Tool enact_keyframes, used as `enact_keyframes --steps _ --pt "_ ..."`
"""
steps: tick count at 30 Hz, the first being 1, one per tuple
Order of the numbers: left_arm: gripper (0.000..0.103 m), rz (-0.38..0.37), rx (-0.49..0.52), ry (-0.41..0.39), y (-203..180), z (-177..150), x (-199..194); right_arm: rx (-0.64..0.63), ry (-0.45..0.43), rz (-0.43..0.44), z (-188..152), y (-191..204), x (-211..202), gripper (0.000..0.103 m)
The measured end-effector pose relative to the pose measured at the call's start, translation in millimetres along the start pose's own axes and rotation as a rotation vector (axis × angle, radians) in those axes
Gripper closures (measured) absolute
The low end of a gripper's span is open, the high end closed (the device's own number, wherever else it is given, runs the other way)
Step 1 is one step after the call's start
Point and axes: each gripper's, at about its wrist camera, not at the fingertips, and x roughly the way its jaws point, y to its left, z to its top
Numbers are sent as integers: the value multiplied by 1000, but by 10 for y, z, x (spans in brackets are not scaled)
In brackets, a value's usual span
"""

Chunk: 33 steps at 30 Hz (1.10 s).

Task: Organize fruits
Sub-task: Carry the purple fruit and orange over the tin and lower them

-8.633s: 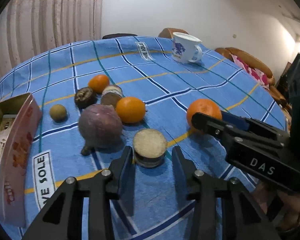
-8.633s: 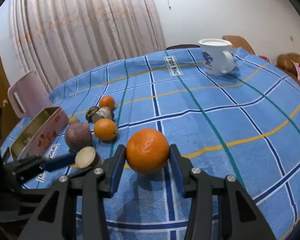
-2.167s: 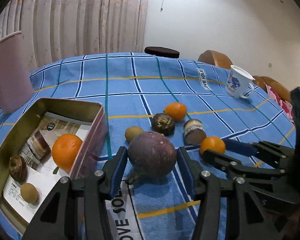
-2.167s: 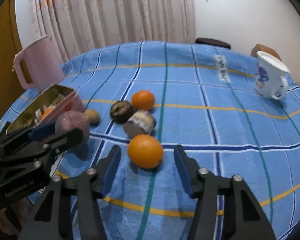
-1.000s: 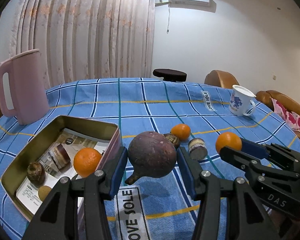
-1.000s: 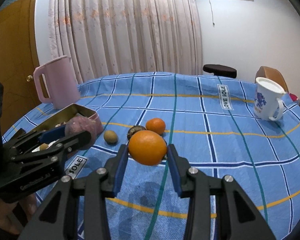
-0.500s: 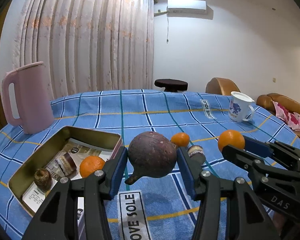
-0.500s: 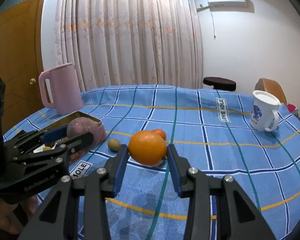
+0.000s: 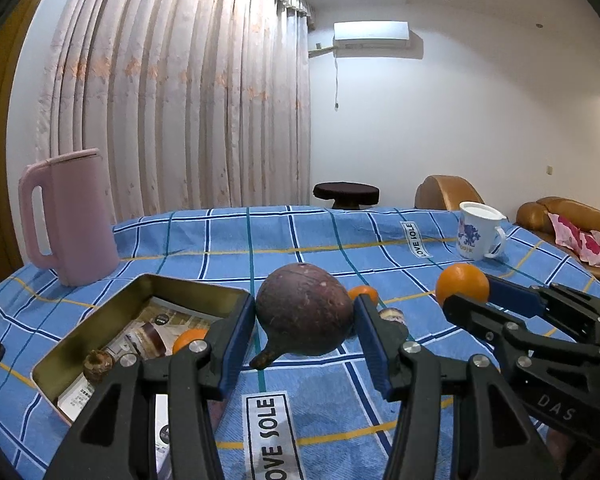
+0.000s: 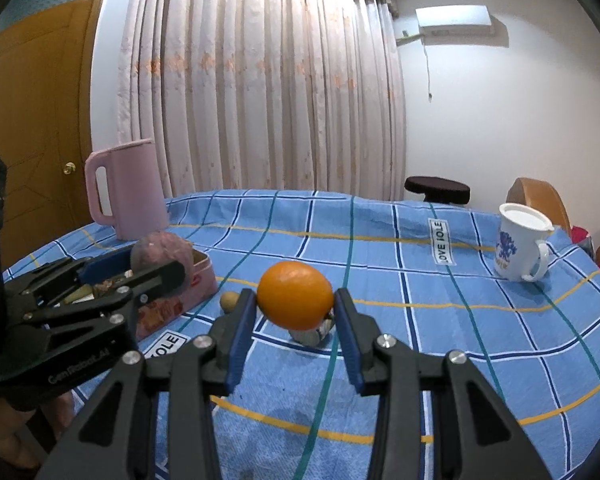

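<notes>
Left gripper (image 9: 304, 326) clamps a purple-brown fruit (image 9: 303, 311) off the blue checked tablecloth (image 9: 340, 412); right gripper (image 10: 295, 314) clamps an orange (image 10: 294, 295), also lifted. Just left, open metal tin (image 9: 100, 320) holds an orange (image 9: 189, 338) and small brown items. A small orange (image 9: 363, 292) and a cut fruit piece (image 9: 392, 314) lie on the cloth behind. Farther: pink jug (image 9: 70, 216) left, white mug (image 9: 478, 236) right. Beyond: dark stool (image 9: 346, 193), brown sofa (image 9: 572, 216), curtain (image 9: 188, 92), wall air conditioner (image 9: 371, 35).
</notes>
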Motion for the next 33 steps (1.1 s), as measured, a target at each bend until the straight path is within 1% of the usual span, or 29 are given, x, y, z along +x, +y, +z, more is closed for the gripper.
enact_keyframes --steps 5,8,14,16,19,21,24,27,33 --pt "50 26 -34 62 149 22 61 -27 24 5 36 60 77 60" --pt "50 49 -49 69 271 67 56 -41 26 18 85 123 132 60" --pt "50 125 -73 86 634 146 27 -34 31 111 301 353 268 60" --pt "50 155 -90 112 800 129 55 -55 34 148 373 504 341 60" --pt "50 177 -114 130 984 97 61 -93 44 175 427 716 471 60" --pt "50 205 -123 143 1098 73 71 -96 64 205 453 830 567 60" --pt "50 216 -133 178 1238 37 135 -112 104 250 463 993 720 60" --pt "50 232 -153 200 1349 -18 164 -144 141 265 426 1147 857 60" --pt "50 249 -167 216 1457 -79 154 -149 191 313 344 1287 1011 60"
